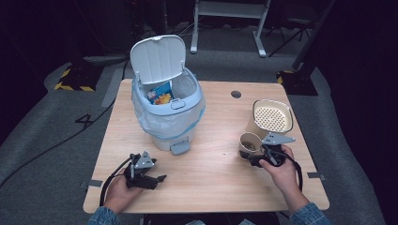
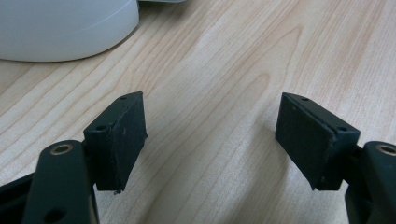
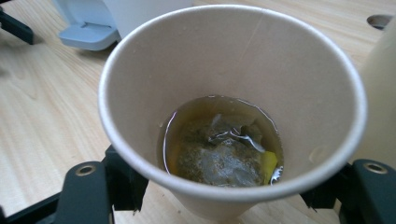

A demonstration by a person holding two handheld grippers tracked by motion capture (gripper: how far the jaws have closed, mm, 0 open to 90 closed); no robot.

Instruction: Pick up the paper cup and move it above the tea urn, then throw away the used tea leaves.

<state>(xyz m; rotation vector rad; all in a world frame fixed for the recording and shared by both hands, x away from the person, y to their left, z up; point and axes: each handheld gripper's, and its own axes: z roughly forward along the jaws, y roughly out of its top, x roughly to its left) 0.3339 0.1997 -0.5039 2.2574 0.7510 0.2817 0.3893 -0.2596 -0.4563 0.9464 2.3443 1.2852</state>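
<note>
1. A tan paper cup (image 3: 232,98) sits between the jaws of the right gripper (image 1: 257,153), which clasps it low on its wall; the cup stands upright, its mouth open toward the gripper's camera.
2. Inside the cup lies a soaked tea bag (image 3: 219,156) in a shallow pool of amber liquid.
3. Just beyond the right gripper, close beside the cup, stands a cream plastic strainer basket (image 1: 272,116) with a perforated bottom.
4. Well off to that gripper's left stands a white and pale-blue pedal bin (image 1: 167,110), its lid tipped up, a clear liner folded over its rim and a blue snack packet (image 1: 161,93) inside.
5. The left gripper (image 1: 155,179) rests low over the light wooden surface (image 1: 211,178), released, its jaws spread wide with bare wood between them; the rounded white foot of the bin lies ahead of it and to its left.
</note>
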